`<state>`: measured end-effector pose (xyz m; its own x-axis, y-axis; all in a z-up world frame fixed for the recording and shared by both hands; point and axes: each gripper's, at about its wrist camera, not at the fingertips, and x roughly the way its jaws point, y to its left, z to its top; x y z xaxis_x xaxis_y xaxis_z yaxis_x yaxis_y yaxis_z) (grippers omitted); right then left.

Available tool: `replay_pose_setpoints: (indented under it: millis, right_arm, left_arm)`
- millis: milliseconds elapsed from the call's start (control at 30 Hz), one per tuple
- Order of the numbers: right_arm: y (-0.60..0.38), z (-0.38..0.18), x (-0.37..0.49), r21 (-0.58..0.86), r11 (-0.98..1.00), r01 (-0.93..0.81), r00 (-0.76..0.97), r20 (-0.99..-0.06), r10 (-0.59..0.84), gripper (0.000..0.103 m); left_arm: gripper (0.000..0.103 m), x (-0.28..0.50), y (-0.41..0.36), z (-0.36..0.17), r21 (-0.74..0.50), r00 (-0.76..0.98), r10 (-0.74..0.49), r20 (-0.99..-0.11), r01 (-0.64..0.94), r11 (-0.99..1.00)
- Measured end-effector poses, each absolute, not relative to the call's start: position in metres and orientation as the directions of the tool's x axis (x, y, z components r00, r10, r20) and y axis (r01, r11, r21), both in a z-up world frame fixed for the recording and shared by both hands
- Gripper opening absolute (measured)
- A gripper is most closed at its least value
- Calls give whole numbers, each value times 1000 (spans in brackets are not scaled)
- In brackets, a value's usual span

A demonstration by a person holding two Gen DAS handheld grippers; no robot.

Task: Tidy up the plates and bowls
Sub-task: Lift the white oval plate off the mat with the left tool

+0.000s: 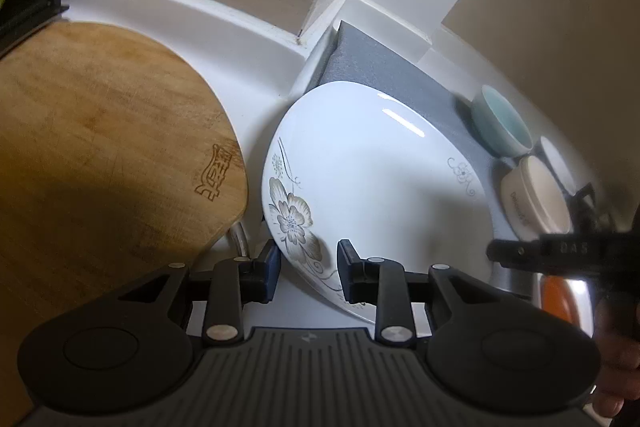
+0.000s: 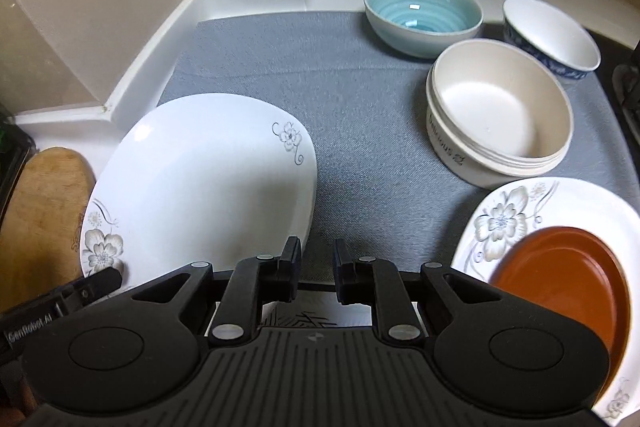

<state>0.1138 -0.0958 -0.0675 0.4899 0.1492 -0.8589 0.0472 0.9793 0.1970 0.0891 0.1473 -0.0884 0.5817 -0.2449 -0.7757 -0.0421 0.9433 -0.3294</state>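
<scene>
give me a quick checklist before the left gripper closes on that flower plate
1. Left gripper open: ok, jaws apart.
2. Rim of the flower plate between the fingers: ok, its near edge sits in the gap.
3. Plate lifted or flat on the grey mat: cannot tell.
4. Right gripper free: ok, open, holding nothing.
5. Cutting board clear of the plate: ok, a gap shows.
6. Stack spot ready: not ok, the orange plate lies on the second flower plate.
</scene>
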Motion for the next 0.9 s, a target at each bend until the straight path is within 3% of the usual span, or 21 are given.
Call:
replay_pose_setpoints:
  millis: [67,333,500,767,900]
  right_arm:
    - [-95,-72,119,210,977,48,480,-862,162,26]
    - [-86,-85,127,247,968,32,445,-871,208,30]
    - [-92,-87,123,266,962,57,451,-867,213,25]
    - [-85,-77,91,180,984,-14,396,-902,170,22]
    - [-89,-74,84,175,984,-23,398,-901,170,22]
  left_arm:
    - [23,91,143,-89,-300,579,-227,-783,-32,953]
    - [24,87,136,-88,-300,566,-248,-786,2,954]
    - [27,76,133,-88,-299,552,-267,-790,33,954]
    - [36,47,129,-82,-308,497,-322,-806,112,945]
    - [39,49,141,-74,-277,539,-270,-797,70,958]
